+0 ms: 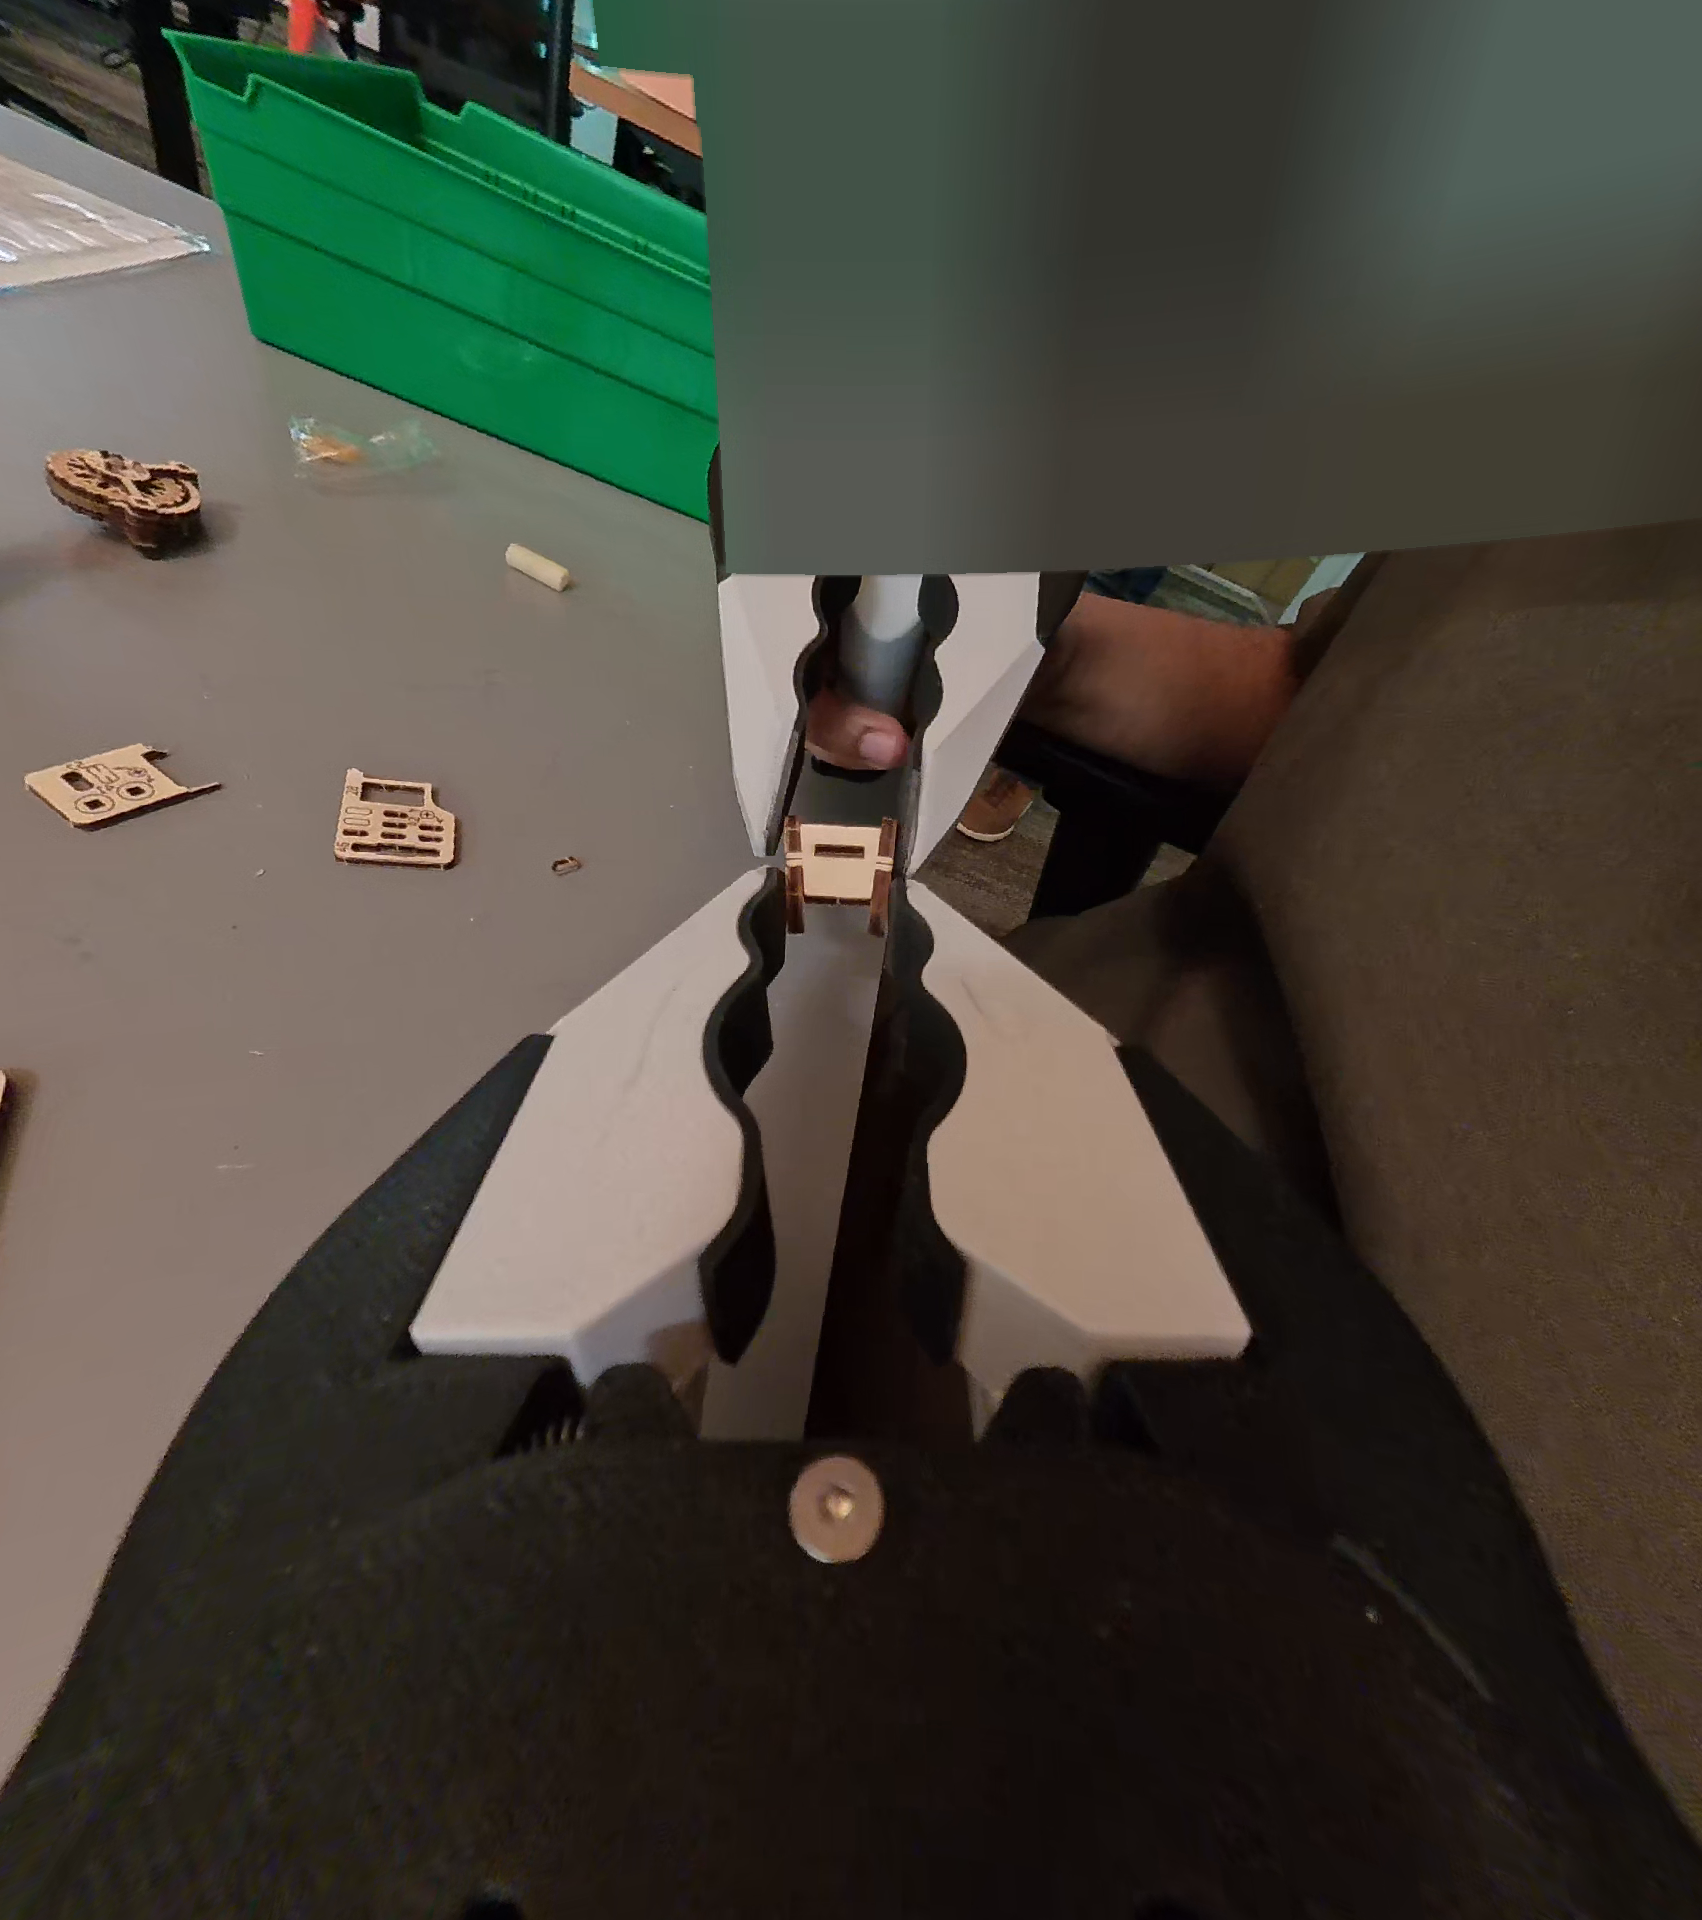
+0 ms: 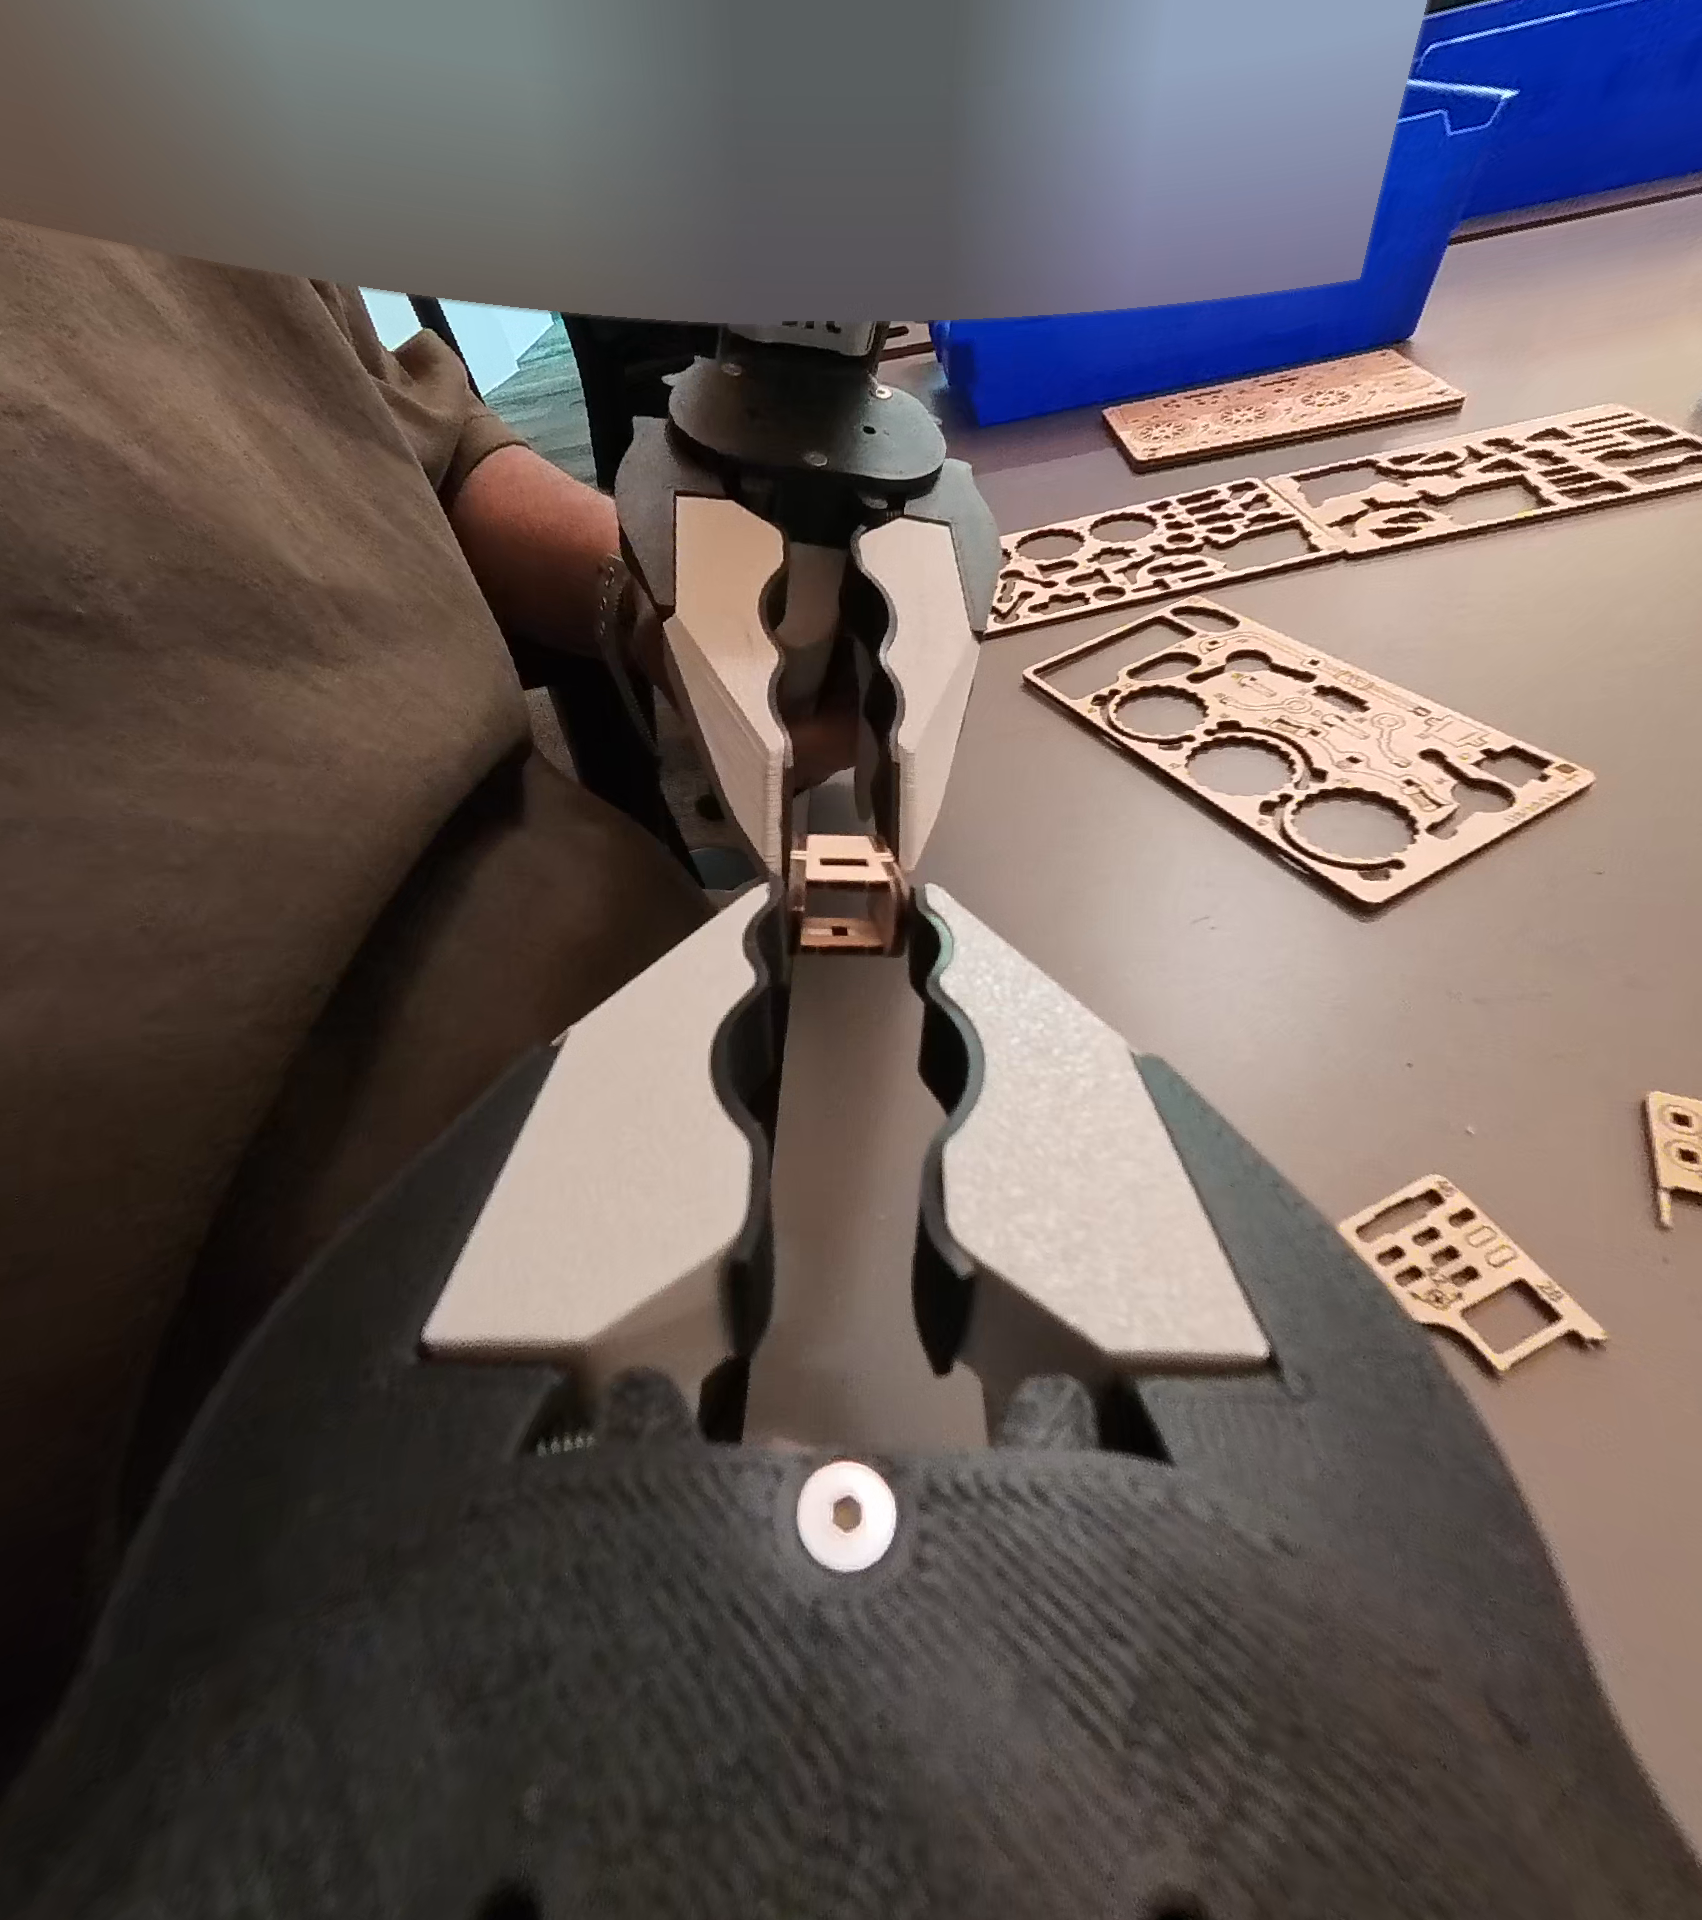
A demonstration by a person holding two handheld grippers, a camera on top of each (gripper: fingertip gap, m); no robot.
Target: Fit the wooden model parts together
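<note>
A small box-like wooden assembly (image 1: 839, 868) of pale slotted panels is held in the air over the near table edge, between the two grippers, which meet tip to tip. My left gripper (image 1: 836, 899) is shut on its near end. My right gripper (image 1: 842, 821) faces it from the far side. In the right wrist view my right gripper (image 2: 842, 920) is shut on the same assembly (image 2: 842, 894), and the left gripper (image 2: 839, 831) comes in from opposite. A person's thumb (image 1: 862, 740) shows behind the far gripper.
On the grey table (image 1: 307, 987) lie two flat wooden parts (image 1: 114, 795) (image 1: 395, 821), two built gear pieces (image 1: 125, 494), a white peg (image 1: 537, 566) and a green bin (image 1: 452, 260). Cut-out wooden sheets (image 2: 1304, 748) and a blue bin (image 2: 1242, 260) lie to the right. The person's brown shirt (image 2: 151, 727) is close. My two grippers' fingertips are within a few centimetres of each other.
</note>
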